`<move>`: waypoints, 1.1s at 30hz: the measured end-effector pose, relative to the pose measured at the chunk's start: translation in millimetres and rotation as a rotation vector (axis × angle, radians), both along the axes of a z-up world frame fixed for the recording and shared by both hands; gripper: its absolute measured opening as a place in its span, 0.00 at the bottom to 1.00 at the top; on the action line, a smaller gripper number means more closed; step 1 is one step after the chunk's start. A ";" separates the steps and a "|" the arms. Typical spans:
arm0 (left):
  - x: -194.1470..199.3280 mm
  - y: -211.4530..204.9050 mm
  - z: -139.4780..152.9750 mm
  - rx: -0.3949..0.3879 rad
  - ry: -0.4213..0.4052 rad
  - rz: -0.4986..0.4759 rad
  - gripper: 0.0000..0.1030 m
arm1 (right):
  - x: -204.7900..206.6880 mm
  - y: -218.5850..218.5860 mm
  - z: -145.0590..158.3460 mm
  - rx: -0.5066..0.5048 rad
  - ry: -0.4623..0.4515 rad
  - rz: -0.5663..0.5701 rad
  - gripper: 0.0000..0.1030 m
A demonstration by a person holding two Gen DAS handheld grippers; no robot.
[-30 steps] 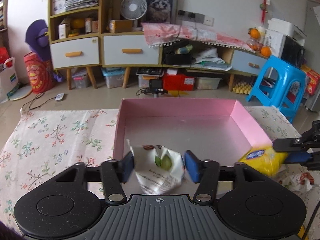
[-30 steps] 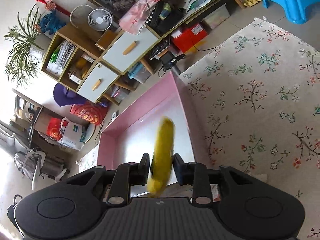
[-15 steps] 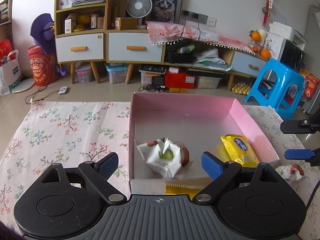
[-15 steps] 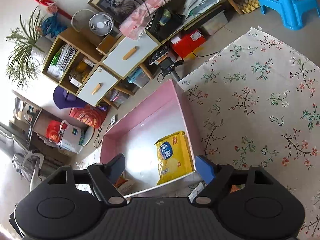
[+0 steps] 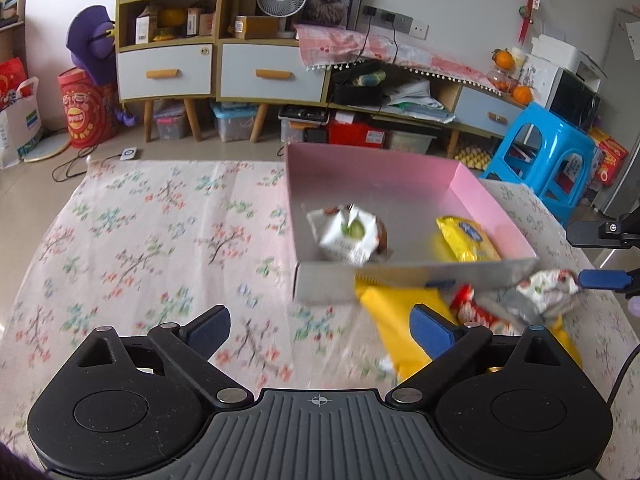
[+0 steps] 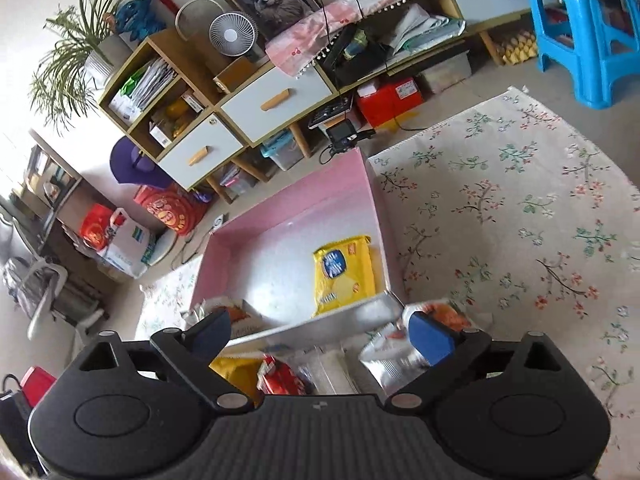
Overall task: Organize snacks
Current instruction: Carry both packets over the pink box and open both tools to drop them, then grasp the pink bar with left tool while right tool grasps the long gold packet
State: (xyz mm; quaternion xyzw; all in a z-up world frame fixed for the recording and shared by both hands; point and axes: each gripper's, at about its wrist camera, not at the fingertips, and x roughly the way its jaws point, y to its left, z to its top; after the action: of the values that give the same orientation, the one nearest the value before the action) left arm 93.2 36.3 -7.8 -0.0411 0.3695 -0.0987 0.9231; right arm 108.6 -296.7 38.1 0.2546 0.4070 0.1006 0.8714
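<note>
- Snacks: white pouch (image 5: 349,237) left, yellow pack (image 5: 467,239) right, both inside pink box (image 5: 490,203).
- Left gripper (image 5: 320,326): spread, empty, near side of box.
- Loose packets (image 5: 404,320) outside box's near wall.
- Right gripper (image 6: 320,330): spread, empty, above packets.

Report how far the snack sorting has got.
Done: the white packet and the small yellow packet lie inside the pink box. In hand: nothing; the left gripper and right gripper are both open. Left: the large yellow bag, the red packet and the silver-and-white packet lie on the floral cloth outside the box's near wall.
</note>
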 end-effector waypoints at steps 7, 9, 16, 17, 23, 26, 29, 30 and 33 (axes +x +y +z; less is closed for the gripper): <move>-31.0 16.6 -13.7 -0.018 -0.021 -0.007 0.97 | -23.7 7.0 -9.8 -0.122 -0.031 0.033 0.87; -36.4 20.4 -16.7 -0.011 -0.024 -0.005 0.97 | -30.6 8.7 -13.4 -0.156 -0.040 0.045 0.87; -52.8 27.0 -27.6 0.007 -0.028 -0.033 0.97 | -60.2 22.8 -25.1 -0.301 -0.112 0.142 0.89; -55.1 26.7 -29.8 0.012 -0.027 -0.040 0.97 | -64.9 26.5 -28.3 -0.323 -0.122 0.161 0.89; -70.4 21.7 -42.6 0.037 -0.042 -0.091 0.97 | -85.5 47.3 -34.7 -0.438 -0.223 0.290 0.89; -75.8 17.4 -48.6 0.056 -0.049 -0.118 0.97 | -91.8 53.6 -37.5 -0.477 -0.268 0.332 0.89; -78.3 11.1 -53.2 0.079 -0.053 -0.150 0.97 | -92.6 59.0 -40.7 -0.512 -0.281 0.363 0.89; -79.2 9.3 -55.1 0.086 -0.056 -0.160 0.97 | -92.8 60.3 -41.9 -0.521 -0.282 0.368 0.89; -80.5 3.1 -59.0 0.106 -0.060 -0.185 0.97 | -92.2 63.9 -45.2 -0.541 -0.282 0.383 0.89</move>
State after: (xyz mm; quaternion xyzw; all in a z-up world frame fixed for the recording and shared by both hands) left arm 12.7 39.3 -66.7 0.0453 0.3489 -0.1650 0.9214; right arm 16.4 -232.8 -7.2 -0.0824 0.3348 0.1849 0.9203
